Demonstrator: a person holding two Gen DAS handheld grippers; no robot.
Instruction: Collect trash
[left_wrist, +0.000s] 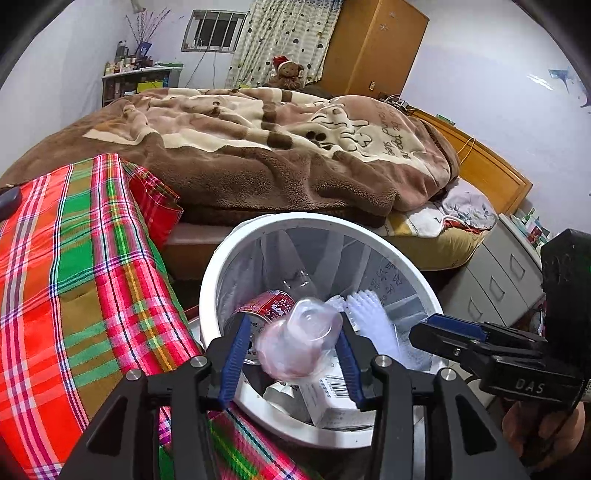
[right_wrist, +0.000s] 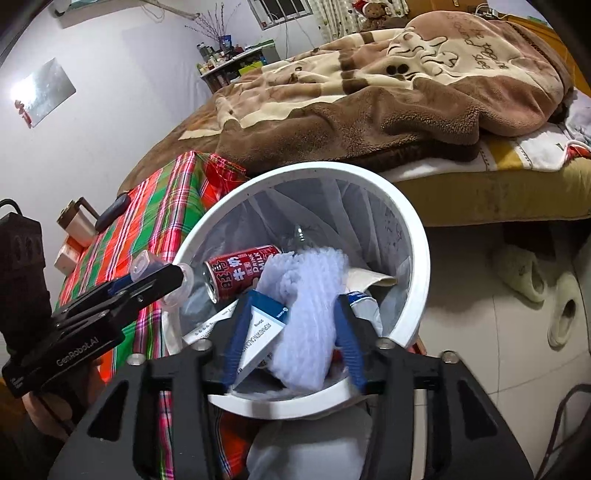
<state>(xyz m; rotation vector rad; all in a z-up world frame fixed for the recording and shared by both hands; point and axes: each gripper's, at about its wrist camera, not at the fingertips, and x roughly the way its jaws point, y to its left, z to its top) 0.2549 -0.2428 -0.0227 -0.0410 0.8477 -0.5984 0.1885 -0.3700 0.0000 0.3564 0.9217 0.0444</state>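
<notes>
Trash sits between both tongs over the bin (left_wrist: 399, 254). The left tongs (left_wrist: 291, 354) stand spread around a clear plastic cup (left_wrist: 299, 339); whether the blue pads (left_wrist: 231, 363) touch it I cannot tell, though the cup looks loose and blurred, so I judge it let go and not pinched. The right tongs (right_wrist: 291, 332) are spread too, with a white foam net (right_wrist: 306, 314) between the pads and not clearly pressed.

In the lined bin lie a red can (right_wrist: 240, 271), a small box (right_wrist: 258, 332) and papers. A plaid-covered table (left_wrist: 74, 258) stands just beside the bin on the left, a bed (left_wrist: 258, 147) behind it.

Risks, as I judge them: the cup is light and near the bin's table-side rim, so it could bounce off the can and land on the plaid cloth; the net could cling to a pad and lift back out when the tongs withdraw.

The cup's long axis tilts, open mouth toward the camera, base down into the bin. The net lies lengthwise from the tongs toward the bin's middle.
</notes>
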